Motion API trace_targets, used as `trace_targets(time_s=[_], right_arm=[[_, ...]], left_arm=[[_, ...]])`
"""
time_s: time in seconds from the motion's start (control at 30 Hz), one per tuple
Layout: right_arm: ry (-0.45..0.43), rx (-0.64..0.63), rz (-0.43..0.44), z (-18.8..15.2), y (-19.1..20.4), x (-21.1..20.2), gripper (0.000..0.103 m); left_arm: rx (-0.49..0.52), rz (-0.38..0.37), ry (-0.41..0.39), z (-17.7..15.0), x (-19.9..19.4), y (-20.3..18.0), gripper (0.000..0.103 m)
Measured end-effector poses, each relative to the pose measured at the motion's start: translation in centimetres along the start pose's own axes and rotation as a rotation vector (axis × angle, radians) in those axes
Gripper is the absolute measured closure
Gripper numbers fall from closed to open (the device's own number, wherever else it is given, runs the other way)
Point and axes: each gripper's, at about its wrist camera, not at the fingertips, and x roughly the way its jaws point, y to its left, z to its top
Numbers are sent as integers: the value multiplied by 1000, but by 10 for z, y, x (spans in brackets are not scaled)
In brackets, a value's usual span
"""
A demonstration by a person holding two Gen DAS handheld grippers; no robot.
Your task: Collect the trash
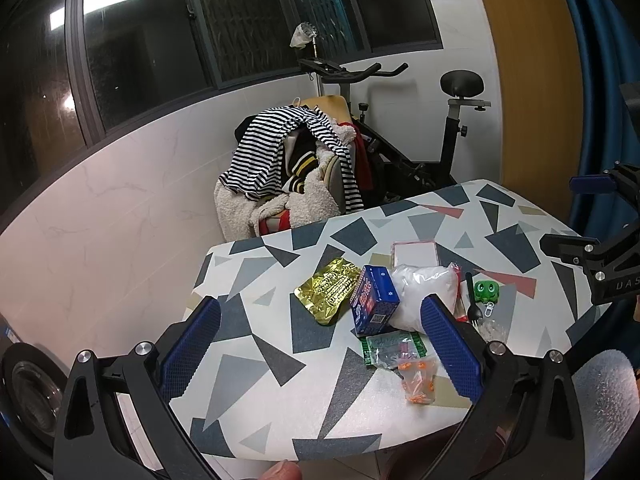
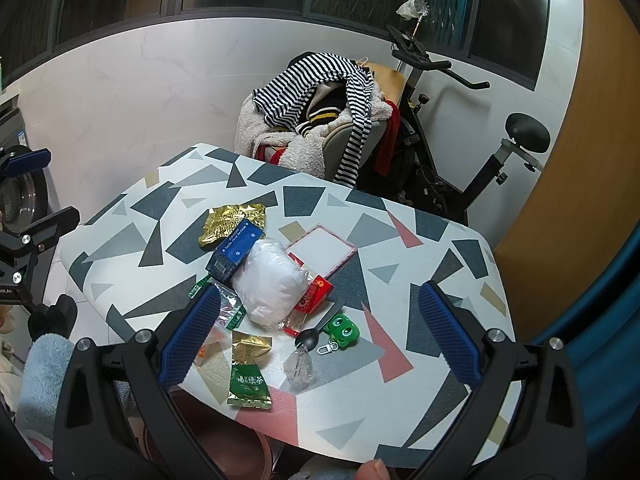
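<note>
Litter lies in a heap on the patterned table (image 1: 280, 364) (image 2: 420, 280): a gold foil packet (image 1: 328, 290) (image 2: 232, 224), a blue box (image 1: 374, 300) (image 2: 236, 250), a white plastic bag (image 1: 426, 292) (image 2: 272, 284), a red packet (image 2: 314, 298), a green tea packet (image 2: 248, 376), a green wrapper (image 1: 390, 348) and a clear bag with orange bits (image 1: 418, 380). A green frog toy (image 2: 342, 330) and a black spoon (image 2: 306, 336) lie beside them. My left gripper (image 1: 320, 344) hovers open at the near left of the heap. My right gripper (image 2: 320, 336) hovers open over the near edge, holding nothing.
A chair piled with striped clothes (image 1: 288, 168) (image 2: 320, 120) and an exercise bike (image 1: 448, 144) (image 2: 480, 152) stand behind the table. A washing machine (image 1: 28, 392) is at the left. A brownish round container (image 2: 224, 452) sits under the near table edge. A pink-framed white card (image 2: 322, 254) lies behind the heap.
</note>
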Motion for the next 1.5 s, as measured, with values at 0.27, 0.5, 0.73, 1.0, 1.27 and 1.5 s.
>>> trace_targets(time_s=[0.27,0.5,0.73,1.0,1.27,1.5], right_arm=[[0,-2,-4,0,0,0,6],[-1,-6,-2,0,-4,-2,6],[0,-5,-2,0,-12,-4,6],[-5,74,16,-8,-36,5,6],[37,105,63,-41,-29,36,6],[193,22,122,-80,1,81,6]], left_arm=[[9,5,-3,-1,-2,3,5],[7,1,5,0,0,5,5],[8,-29,15,0,3,-1,5],[-50,-135,18,-13,17,7,5],[-101,-144,82,-43,44,12,5],[-143,-131,89,-67,61,14,5]])
